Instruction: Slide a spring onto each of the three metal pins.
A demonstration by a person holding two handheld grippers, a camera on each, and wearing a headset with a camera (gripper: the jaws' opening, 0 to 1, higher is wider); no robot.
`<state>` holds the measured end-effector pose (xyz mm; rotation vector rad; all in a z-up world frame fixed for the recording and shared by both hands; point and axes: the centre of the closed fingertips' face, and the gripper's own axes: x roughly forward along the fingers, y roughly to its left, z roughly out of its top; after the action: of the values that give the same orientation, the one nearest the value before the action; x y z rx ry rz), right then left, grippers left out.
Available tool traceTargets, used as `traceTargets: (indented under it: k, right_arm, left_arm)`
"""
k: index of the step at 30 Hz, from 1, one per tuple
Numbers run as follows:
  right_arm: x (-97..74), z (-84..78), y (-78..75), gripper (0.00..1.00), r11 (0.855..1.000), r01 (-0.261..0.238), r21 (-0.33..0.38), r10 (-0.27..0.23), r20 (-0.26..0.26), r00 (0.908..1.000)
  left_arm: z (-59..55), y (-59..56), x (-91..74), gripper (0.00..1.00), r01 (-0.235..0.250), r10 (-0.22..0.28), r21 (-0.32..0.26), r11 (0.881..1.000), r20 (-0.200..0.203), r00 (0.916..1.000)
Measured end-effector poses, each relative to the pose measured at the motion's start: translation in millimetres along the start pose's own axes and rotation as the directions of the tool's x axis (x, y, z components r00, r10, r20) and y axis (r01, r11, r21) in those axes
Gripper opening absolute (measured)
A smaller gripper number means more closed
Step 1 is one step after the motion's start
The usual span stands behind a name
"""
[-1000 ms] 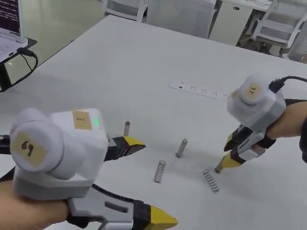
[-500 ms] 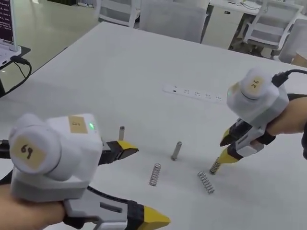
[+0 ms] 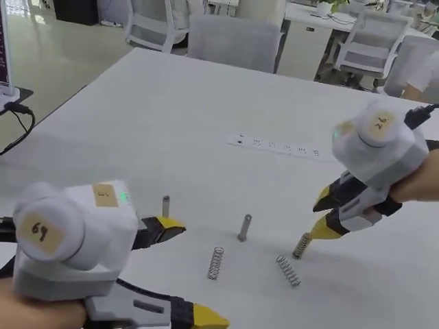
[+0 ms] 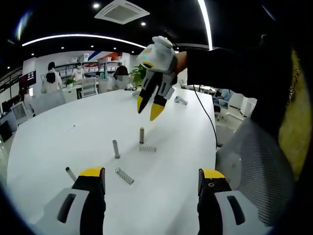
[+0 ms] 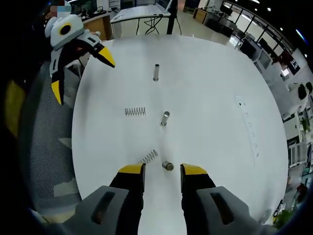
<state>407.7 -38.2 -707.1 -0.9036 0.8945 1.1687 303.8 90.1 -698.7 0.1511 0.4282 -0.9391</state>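
**1 of 3 loaded**

Sprung pin (image 3: 302, 245) stands upright w/ coils round it, just ahead of R gripper (image 5: 163, 170) tips; jaws narrow, holding nothing. Middle pin (image 3: 244, 227) & end pin (image 3: 165, 205) are bare, in a row nearer the person's edge of the table (image 3: 206, 103). First loose spring (image 3: 216, 262) lies near middle pin. Second loose spring (image 3: 288, 270) lies just beside sprung pin. L gripper (image 4: 151, 173) jaws wide, empty.

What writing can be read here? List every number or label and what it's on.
"69": sticker on the left tool's round cap.
"26": sticker on the right tool's round cap.
Too blurred to read: the square sticker on the left tool's body.
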Motion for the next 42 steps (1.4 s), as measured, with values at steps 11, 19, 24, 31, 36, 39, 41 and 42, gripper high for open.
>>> traceTargets:
  k: [11,19,24,31,36,39,41,42]
  right_arm:
    - [-10.2,1.6,2.1,0.27,0.999,0.035,0.027,-0.036,0.047,0.9983]
    - [-15.3,0.8,4.0,0.27,0.997,0.051,0.057,-0.056,0.085,0.9948]
    - [-18.7,-0.5,4.8,0.27,0.995,0.063,0.072,-0.070,0.102,0.9923]
    - [-22.7,-2.6,5.5,0.27,0.993,0.076,0.089,-0.086,0.116,0.9896]
    - [-25.4,-2.4,6.7,0.27,0.992,0.083,0.097,-0.095,0.125,0.9875]
    - [-28.4,-2.0,6.9,0.27,0.990,0.091,0.104,-0.105,0.135,0.9853]
    - [-29.7,-2.2,7.0,0.27,0.990,0.093,0.109,-0.108,0.139,0.9843]
    - [-30.3,-2.2,7.0,0.27,0.989,0.095,0.111,-0.111,0.142,0.9837]
  left_arm:
    - [-9.1,12.1,4.1,0.73,-0.012,0.012,-0.009,1.000,-0.029,0.9995]
    - [-7.7,18.3,12.9,0.72,-0.011,0.011,-0.010,1.000,-0.040,0.9991]
    - [-7.1,21.9,19.7,0.70,-0.008,0.008,-0.005,1.000,-0.051,0.9986]
    - [-6.3,29.8,29.2,0.68,-0.014,0.012,-0.027,1.000,-0.057,0.9983]
    - [-12.5,34.0,36.6,0.65,-0.034,0.031,-0.031,0.999,-0.083,0.9961]
    - [-15.8,37.2,40.6,0.63,-0.051,0.047,-0.039,0.998,-0.095,0.9944]
    - [-16.2,37.6,43.0,0.62,-0.054,0.049,-0.051,0.997,-0.096,0.9942]
    - [-17.0,37.7,45.1,0.61,-0.057,0.051,-0.057,0.997,-0.099,0.9938]
